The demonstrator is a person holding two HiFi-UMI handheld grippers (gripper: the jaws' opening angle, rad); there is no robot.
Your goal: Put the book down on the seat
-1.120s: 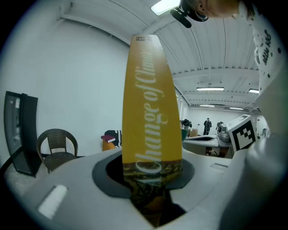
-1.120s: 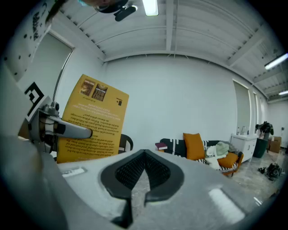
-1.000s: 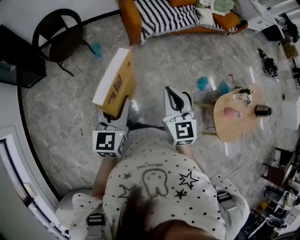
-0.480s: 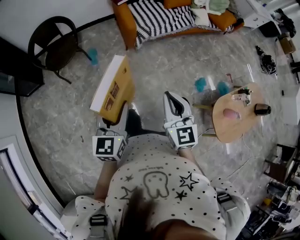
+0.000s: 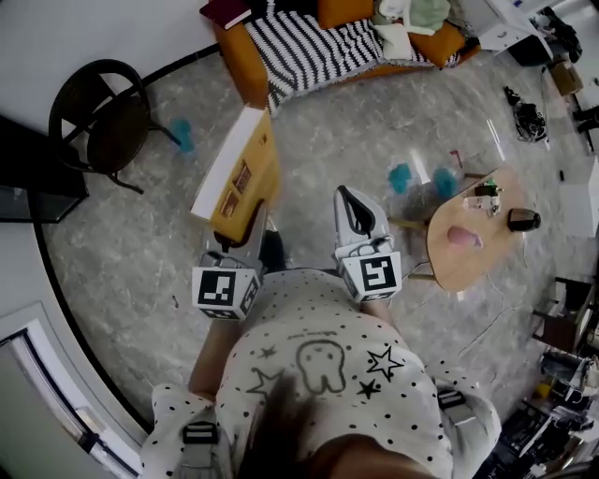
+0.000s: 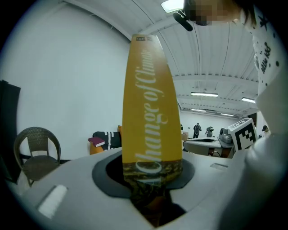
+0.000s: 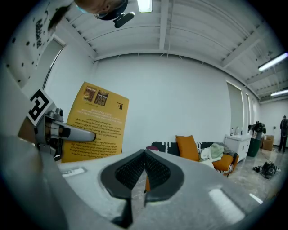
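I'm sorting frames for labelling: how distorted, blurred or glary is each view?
Head view: strong fisheye bend at the edges, evenly lit, sharp. Left gripper view: dark round vignette, the book sharp, spine lettering legible. Right gripper view: same vignette, ceiling light blown out, back-cover print too small to read.

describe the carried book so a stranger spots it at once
Find the orange sofa with the striped throw; a person stands before it. The book stands upright in the left hand-held gripper. It is large and mustard yellow, unlike the small maroon book on the sofa.
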